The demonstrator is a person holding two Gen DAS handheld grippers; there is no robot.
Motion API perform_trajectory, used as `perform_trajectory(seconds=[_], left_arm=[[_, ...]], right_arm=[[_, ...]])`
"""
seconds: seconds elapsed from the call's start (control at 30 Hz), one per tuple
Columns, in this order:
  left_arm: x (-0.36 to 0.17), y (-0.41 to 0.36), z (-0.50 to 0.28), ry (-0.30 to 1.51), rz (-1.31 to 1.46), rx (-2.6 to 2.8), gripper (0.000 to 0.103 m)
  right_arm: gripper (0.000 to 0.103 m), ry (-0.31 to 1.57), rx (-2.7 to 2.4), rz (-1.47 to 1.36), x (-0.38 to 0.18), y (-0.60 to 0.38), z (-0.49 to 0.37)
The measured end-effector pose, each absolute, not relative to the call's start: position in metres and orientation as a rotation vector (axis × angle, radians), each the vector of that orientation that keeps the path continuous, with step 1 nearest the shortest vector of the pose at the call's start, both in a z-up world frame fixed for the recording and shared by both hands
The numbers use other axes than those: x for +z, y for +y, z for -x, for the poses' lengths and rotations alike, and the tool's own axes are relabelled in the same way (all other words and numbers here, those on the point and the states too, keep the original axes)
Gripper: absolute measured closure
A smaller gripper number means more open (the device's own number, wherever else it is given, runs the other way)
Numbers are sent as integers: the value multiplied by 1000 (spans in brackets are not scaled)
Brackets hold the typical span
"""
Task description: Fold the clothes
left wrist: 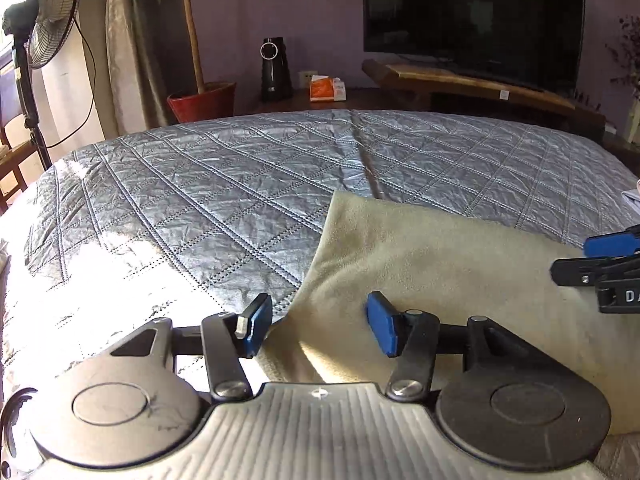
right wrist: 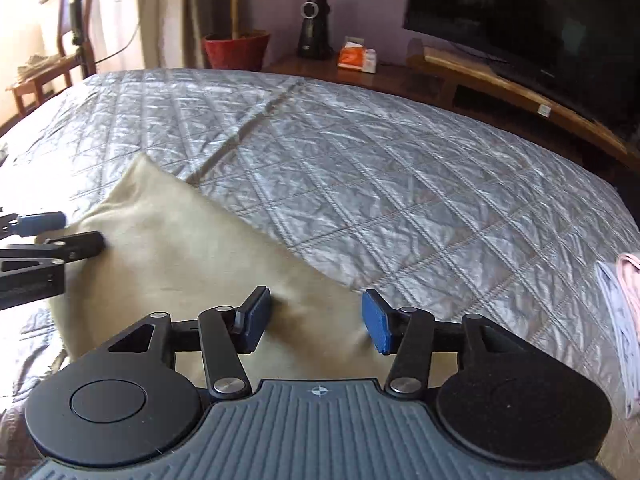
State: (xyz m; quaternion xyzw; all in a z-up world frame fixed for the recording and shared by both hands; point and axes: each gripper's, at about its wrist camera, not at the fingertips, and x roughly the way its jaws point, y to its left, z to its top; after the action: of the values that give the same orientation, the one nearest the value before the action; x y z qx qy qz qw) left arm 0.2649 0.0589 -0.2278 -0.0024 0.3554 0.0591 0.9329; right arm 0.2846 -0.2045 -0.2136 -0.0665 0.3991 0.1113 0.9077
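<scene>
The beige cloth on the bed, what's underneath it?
The beige cloth lies on the silver quilted bedspread, which shows all around it. Whether anything else sits beneath the cloth cannot be seen, since the cloth covers that area.

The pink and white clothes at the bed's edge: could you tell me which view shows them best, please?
The right wrist view: the pink and white clothes lie along its right edge on the quilted bedspread. The left wrist view catches only a pale sliver at its right border.
</scene>
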Motion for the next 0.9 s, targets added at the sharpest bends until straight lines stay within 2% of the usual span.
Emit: perform_trajectory(seconds=[0.03, 0.07, 0.1, 0.13, 0.17, 0.2, 0.27, 0.4, 0.43, 0.47, 0.53, 0.57, 0.77, 0.9], left_arm=[[-228, 65, -266, 733, 33, 132, 40], [-227, 72, -268, 734, 54, 152, 40], [-226, 73, -268, 731, 56, 169, 42], [-225, 73, -268, 722, 50, 182, 44], [-224, 71, -267, 712, 44, 193, 48], [-222, 70, -266, 701, 38, 204, 52], [-218, 72, -263, 677, 47, 229, 53], [-220, 89, -261, 704, 98, 284, 53], [-220, 97, -261, 719, 125, 302, 54], [-221, 105, -260, 734, 152, 320, 55], [-221, 120, -256, 753, 209, 336, 57], [-220, 126, -252, 750, 240, 341, 57], [-218, 155, -231, 742, 438, 350, 57], [-221, 168, -217, 752, 582, 285, 54]], right_arm=[[34, 840, 132, 95, -214, -231, -281], [34, 843, 28, 139, -215, -249, -274], [35, 835, -26, 193, -214, -260, -265], [42, 825, -42, 197, -211, -269, -255], [45, 814, -48, 192, -208, -276, -244], [46, 797, -7, 151, -204, -278, -235], [47, 768, 71, 79, -197, -280, -216], [43, 879, 102, 178, -215, -273, -195], [34, 864, 65, 232, -216, -274, -187], [32, 849, 30, 281, -216, -274, -179], [40, 833, -22, 340, -210, -272, -169], [40, 821, -39, 364, -207, -269, -164], [38, 622, 373, 621, -182, -147, -137], [38, 593, 541, 707, -193, -72, -144]])
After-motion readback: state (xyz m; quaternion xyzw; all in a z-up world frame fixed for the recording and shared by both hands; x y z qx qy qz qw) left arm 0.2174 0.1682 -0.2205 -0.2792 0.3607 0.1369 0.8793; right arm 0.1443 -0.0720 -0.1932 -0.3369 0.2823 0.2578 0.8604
